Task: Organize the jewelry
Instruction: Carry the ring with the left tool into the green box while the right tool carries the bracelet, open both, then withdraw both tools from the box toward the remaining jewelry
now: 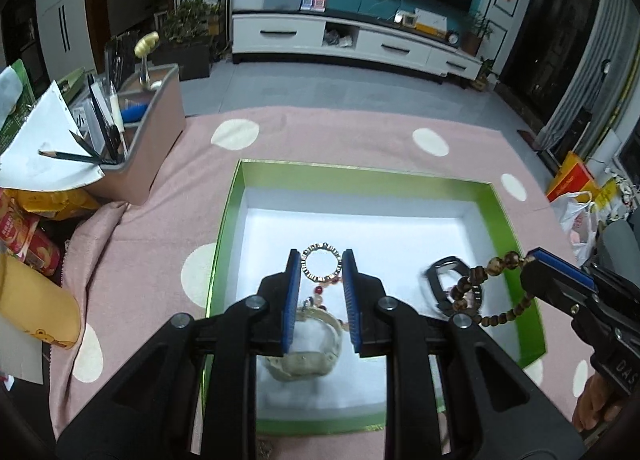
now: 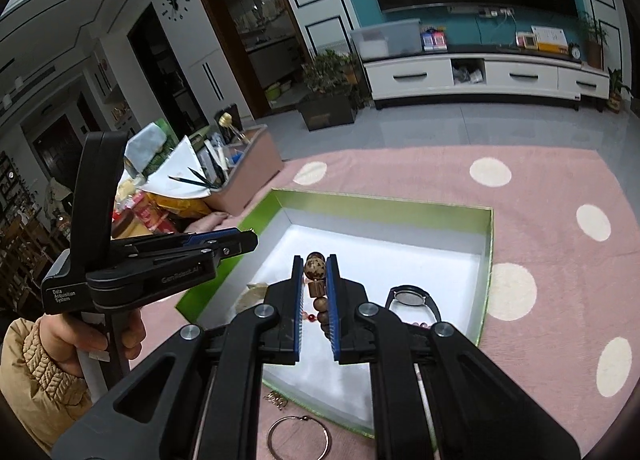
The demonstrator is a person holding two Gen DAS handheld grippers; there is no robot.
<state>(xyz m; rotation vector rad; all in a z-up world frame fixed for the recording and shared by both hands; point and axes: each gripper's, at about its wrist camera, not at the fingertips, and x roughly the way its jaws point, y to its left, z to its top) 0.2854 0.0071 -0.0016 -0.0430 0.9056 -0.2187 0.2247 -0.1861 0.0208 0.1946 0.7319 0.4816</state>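
A green box with a white inside point(image 1: 236, 196) point(image 2: 486, 244) lies on the pink dotted cloth. In it are a silver link bracelet point(image 1: 322, 267), a cream watch point(image 1: 308, 360), a black watch point(image 1: 444, 284) point(image 2: 412, 296) and red beads point(image 1: 319, 291). My left gripper point(image 1: 321, 260) hovers open above the bracelet, holding nothing. My right gripper point(image 2: 316, 264) point(image 1: 556, 266) is shut on a brown bead bracelet point(image 2: 315, 268) point(image 1: 476, 292), which hangs over the box's right side. A silver bangle point(image 2: 299, 438) and a small chain piece point(image 2: 277, 400) lie on the cloth in front of the box.
A pink organiser point(image 1: 156, 128) point(image 2: 248, 168) with pencils, paper and tools stands at the back left. Snack packets point(image 1: 28, 236) and a yellow pouch point(image 1: 36, 300) lie left of the cloth. Beyond the table edge are floor and a TV cabinet point(image 1: 352, 40).
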